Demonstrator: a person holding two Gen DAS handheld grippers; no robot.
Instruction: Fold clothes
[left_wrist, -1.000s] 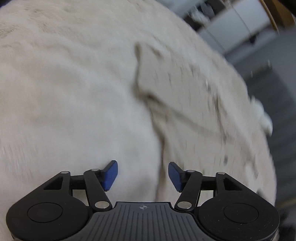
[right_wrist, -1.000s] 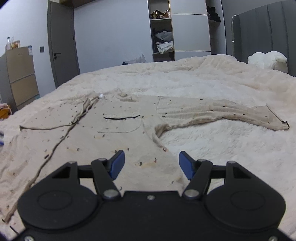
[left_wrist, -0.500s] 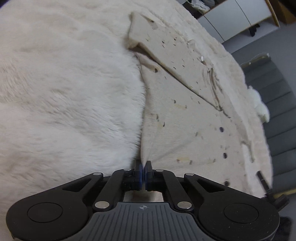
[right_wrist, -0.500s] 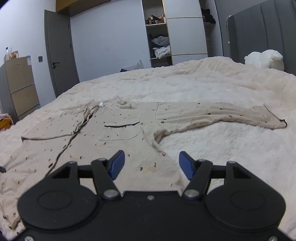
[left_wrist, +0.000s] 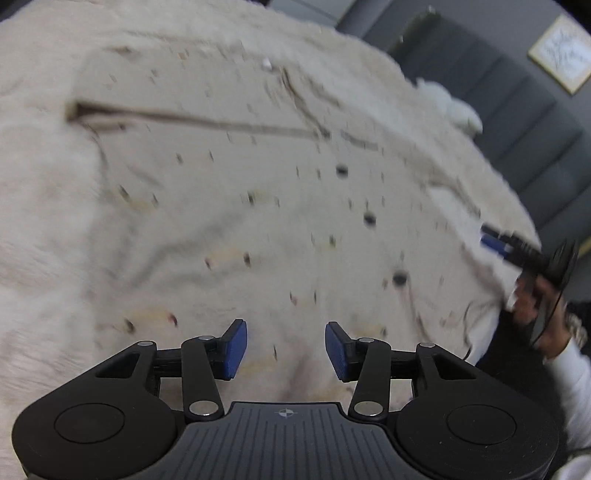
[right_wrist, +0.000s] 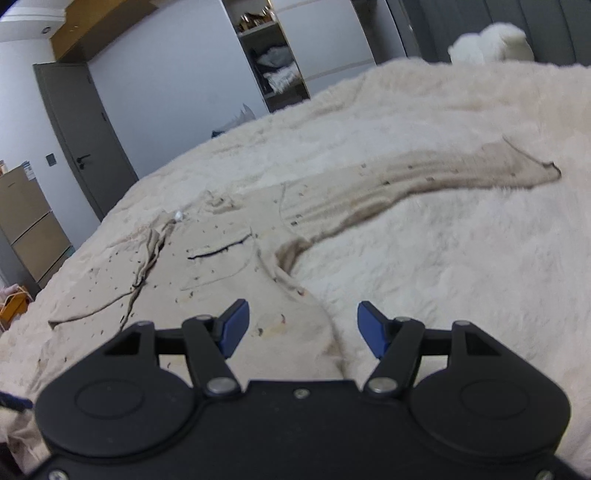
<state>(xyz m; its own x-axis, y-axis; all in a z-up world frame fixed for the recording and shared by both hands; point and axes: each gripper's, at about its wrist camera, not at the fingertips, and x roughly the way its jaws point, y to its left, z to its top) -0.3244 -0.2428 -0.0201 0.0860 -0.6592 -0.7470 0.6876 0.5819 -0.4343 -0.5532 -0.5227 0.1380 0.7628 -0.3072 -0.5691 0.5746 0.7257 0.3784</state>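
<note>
Fluffy cream bed (right_wrist: 461, 258) filling both views. Spread flat across it, a beige speckled shirt (right_wrist: 221, 273), one sleeve (right_wrist: 424, 173) stretched out toward the grey headboard (left_wrist: 517, 122), chest pocket (right_wrist: 221, 258) facing up. Hovering over the shirt's lower part, left gripper (left_wrist: 285, 350) with jaws wide and empty. Above the shirt's side edge, right gripper (right_wrist: 302, 328), jaws likewise wide, gripping nothing. Blurred left view.
</note>
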